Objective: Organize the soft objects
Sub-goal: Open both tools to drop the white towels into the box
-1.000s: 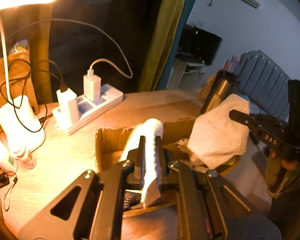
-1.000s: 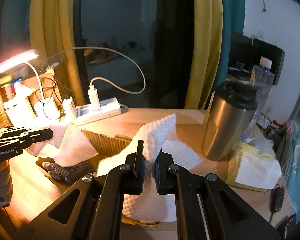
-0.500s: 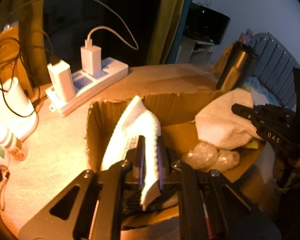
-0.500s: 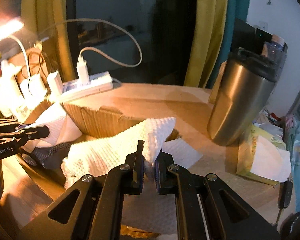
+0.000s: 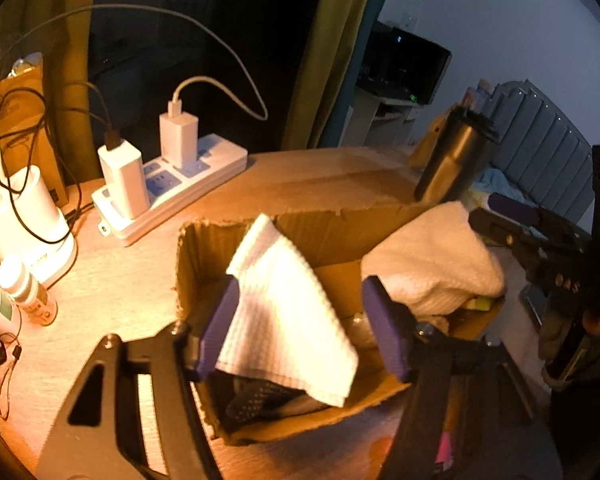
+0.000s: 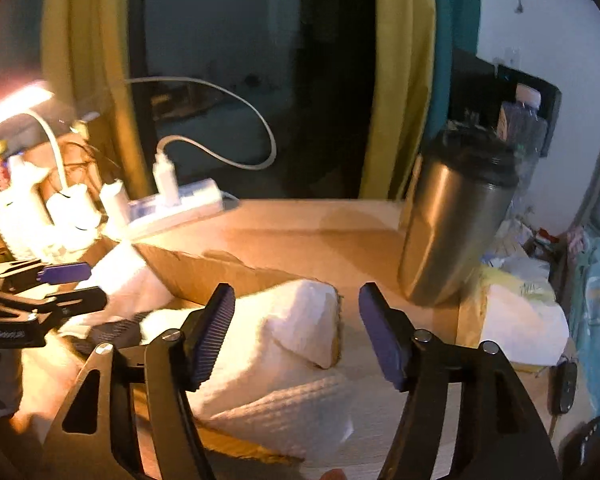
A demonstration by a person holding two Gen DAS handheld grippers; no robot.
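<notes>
1. The left gripper (image 5: 300,320) has its purple-padded jaws wide apart; a white waffle-weave cloth (image 5: 288,312) sits between them, leaning on the left pad (image 5: 216,328) but clamped by nothing; I judge it released so that it can settle into the cardboard box (image 5: 380,224) below.

2. The right gripper (image 6: 296,332) likewise has its jaws spread, holding nothing; a folded white towel (image 6: 296,340) lies in the gap, resting over the box's near right corner, part inside and part draped over the rim; in my view it needs tucking in.

3. Under the cloth in the left wrist view a dark mesh item (image 5: 256,396) lies on the box floor; at the right end of the box something yellow peeks from beneath the towel, too hidden to name.

4. The box stands on a wooden desk (image 5: 120,280), between the two tools, probably so either can reach it.

5. Further off: a steel tumbler (image 6: 456,224) with a black lid stands upright just beyond the box's right corner; a white power strip (image 5: 172,192) holding two chargers lies at the back left; a white lamp base (image 5: 24,220) and small bottles stand near the left edge.

6. Writing: the left tool's body, seen from the right wrist, bears white lettering that looks like "GenRobot.AI"; lettering on the right tool, seen from the left wrist, is blurred; nothing else is legible.
</notes>
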